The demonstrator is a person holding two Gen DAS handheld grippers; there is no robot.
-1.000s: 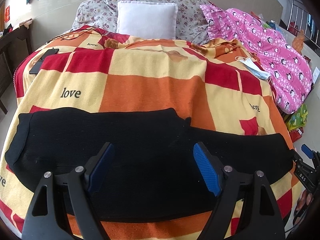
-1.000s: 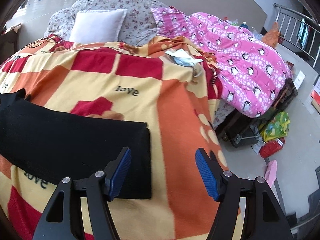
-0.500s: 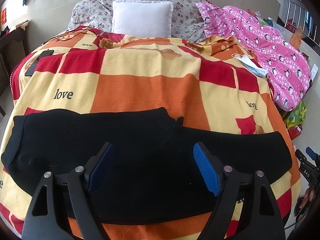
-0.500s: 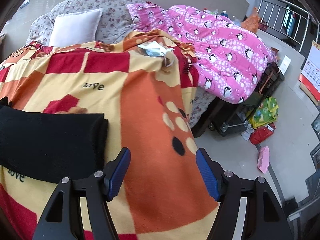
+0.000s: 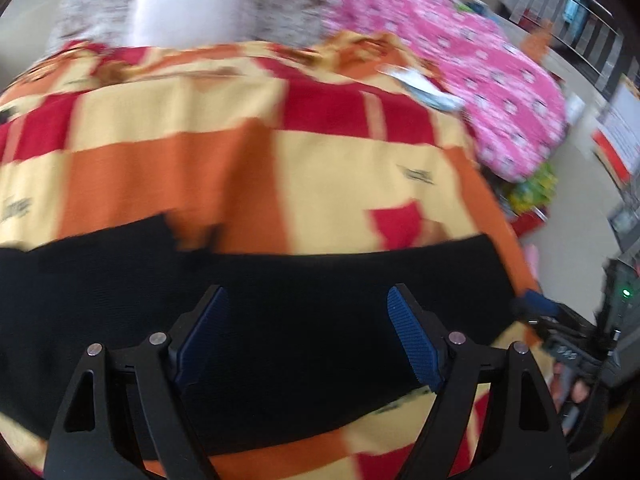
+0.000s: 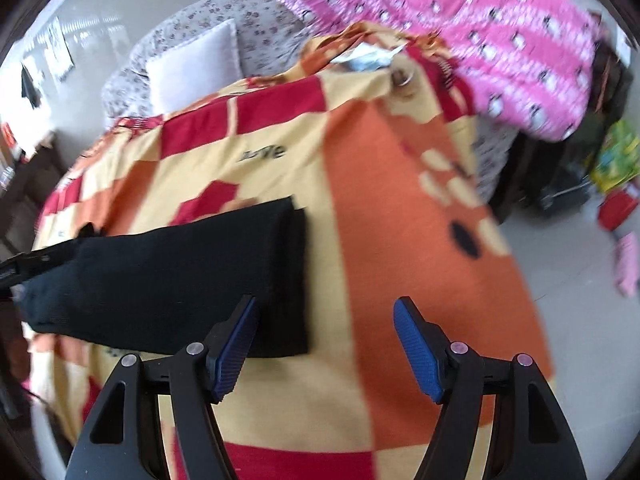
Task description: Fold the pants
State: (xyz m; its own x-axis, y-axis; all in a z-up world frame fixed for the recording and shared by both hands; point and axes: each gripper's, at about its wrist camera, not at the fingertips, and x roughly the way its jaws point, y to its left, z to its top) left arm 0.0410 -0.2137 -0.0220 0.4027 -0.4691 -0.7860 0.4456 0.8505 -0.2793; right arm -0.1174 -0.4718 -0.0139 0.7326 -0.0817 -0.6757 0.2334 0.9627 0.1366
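Note:
Black pants (image 5: 280, 312) lie flat, folded lengthwise, across the near part of a checkered red, orange and yellow blanket (image 5: 224, 160). My left gripper (image 5: 308, 336) is open and empty, hovering over the pants' middle. In the right wrist view the pants' leg end (image 6: 224, 276) lies left of centre. My right gripper (image 6: 326, 344) is open and empty, just off the leg end's near right corner. The right gripper also shows at the right edge of the left wrist view (image 5: 560, 320).
A white pillow (image 5: 196, 4) and floral bedding lie at the head of the bed. A pink penguin-print quilt (image 6: 500, 52) is heaped on the right side. A face mask (image 6: 368, 56) lies on the blanket. The bed's right edge drops to a floor with bags (image 6: 616, 156).
Both views are now motion-blurred. The left gripper has swung right along the pants. The right gripper has tilted and moved back toward the leg end. Both stay open.

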